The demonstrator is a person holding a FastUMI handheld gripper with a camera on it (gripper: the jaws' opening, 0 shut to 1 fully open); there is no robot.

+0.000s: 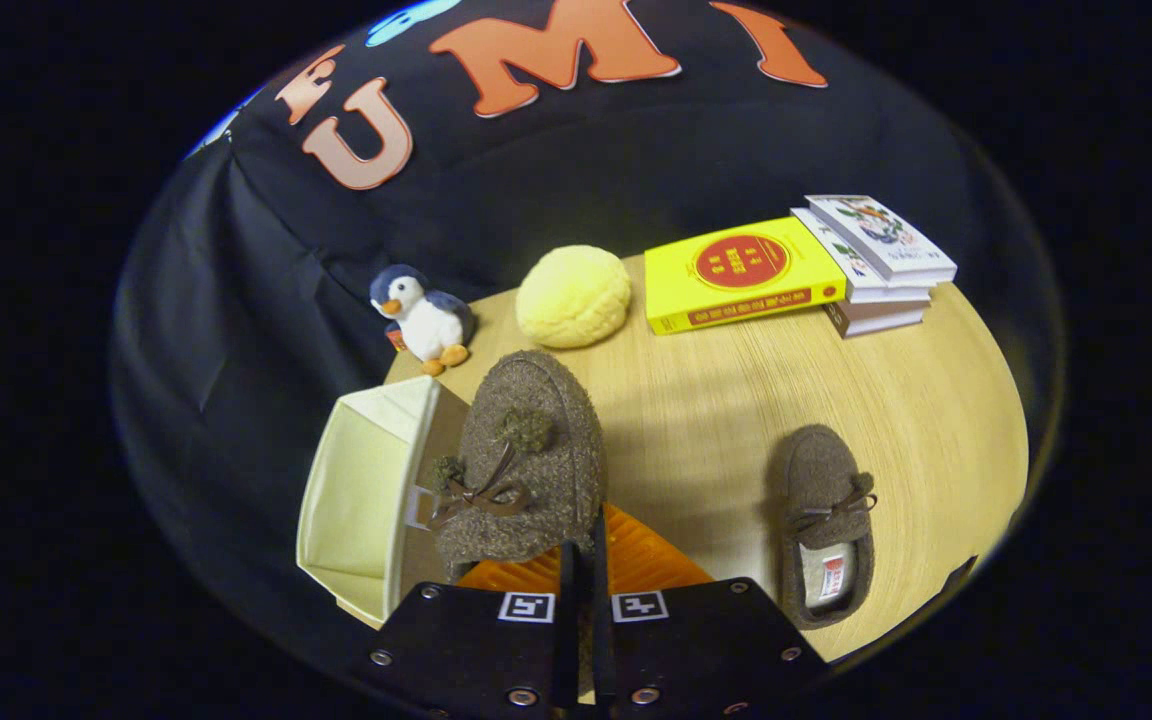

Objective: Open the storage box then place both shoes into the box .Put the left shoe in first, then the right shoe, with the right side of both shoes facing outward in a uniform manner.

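My gripper [584,560] is shut on the heel edge of a brown fuzzy shoe [526,460] with pom-poms and a bow, held up off the table with its toe pointing away from me. Just left of this shoe stands the cream fabric storage box [361,500], lying open with its opening turned to the left. The second brown shoe [824,525] lies on the wooden table [716,400] to the right of my fingers, its toe pointing away and its lining showing.
A toy penguin [423,318] and a round yellow cushion [573,296] sit at the table's far edge. A yellow book [736,275] and a stack of books [876,262] lie at the far right.
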